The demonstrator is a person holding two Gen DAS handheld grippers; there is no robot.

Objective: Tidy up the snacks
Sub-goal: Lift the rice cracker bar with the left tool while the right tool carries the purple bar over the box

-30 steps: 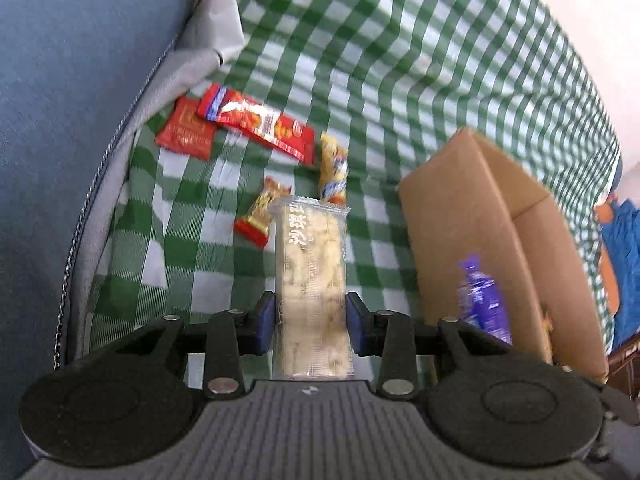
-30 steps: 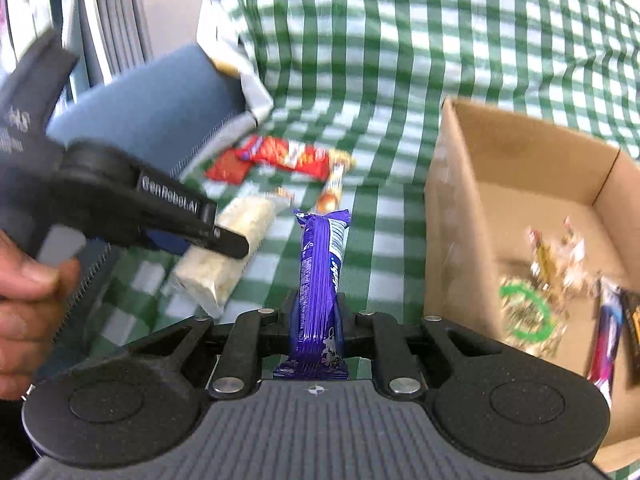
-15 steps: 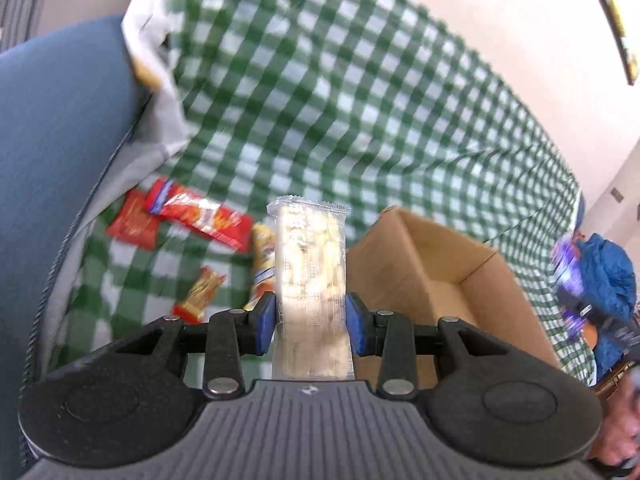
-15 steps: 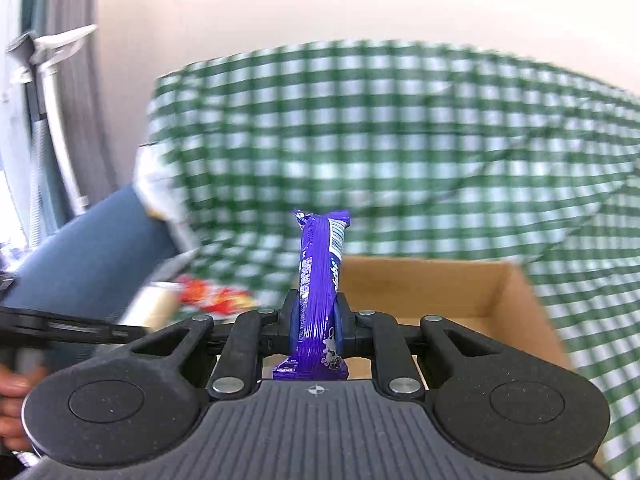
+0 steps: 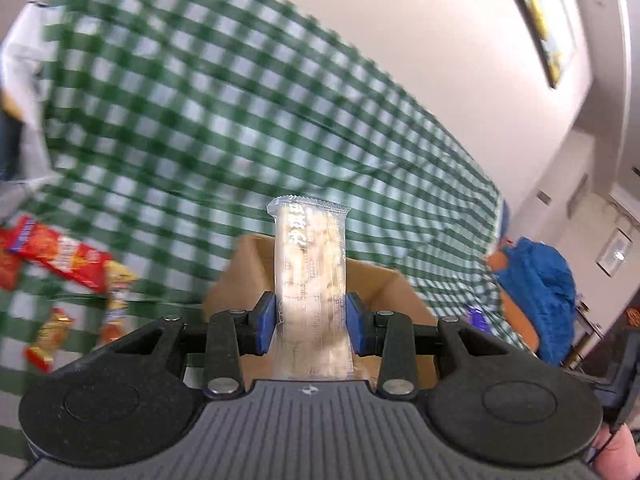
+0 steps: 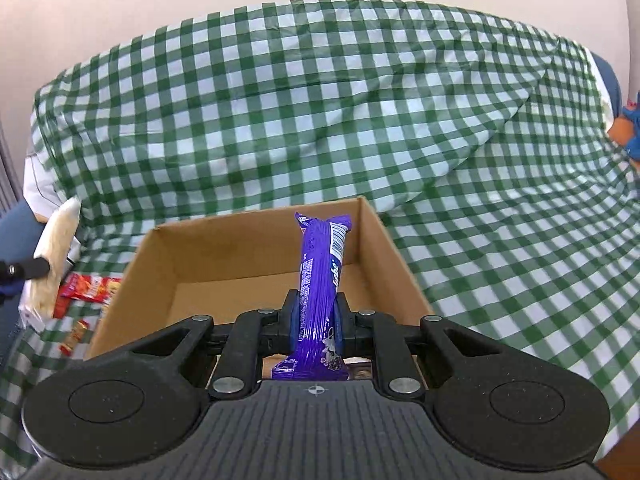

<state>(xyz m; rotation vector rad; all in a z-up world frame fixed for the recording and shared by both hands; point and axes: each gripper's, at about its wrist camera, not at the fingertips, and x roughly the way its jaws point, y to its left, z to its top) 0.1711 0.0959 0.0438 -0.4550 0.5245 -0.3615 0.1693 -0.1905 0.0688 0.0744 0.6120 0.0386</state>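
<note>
My left gripper is shut on a clear pack of pale crackers, held upright in front of the open cardboard box. My right gripper is shut on a purple snack bar, held upright over the near side of the same box. The cracker pack also shows at the left edge of the right wrist view. The box floor near me is hidden by the right gripper.
A long red packet, a yellow packet and a small orange packet lie on the green checked cloth left of the box. A blue bag sits at the right. A wall rises behind.
Both grippers rose and tilted up with their snacks. The right gripper moved over the box's near side. The left gripper swung right, towards the box.
</note>
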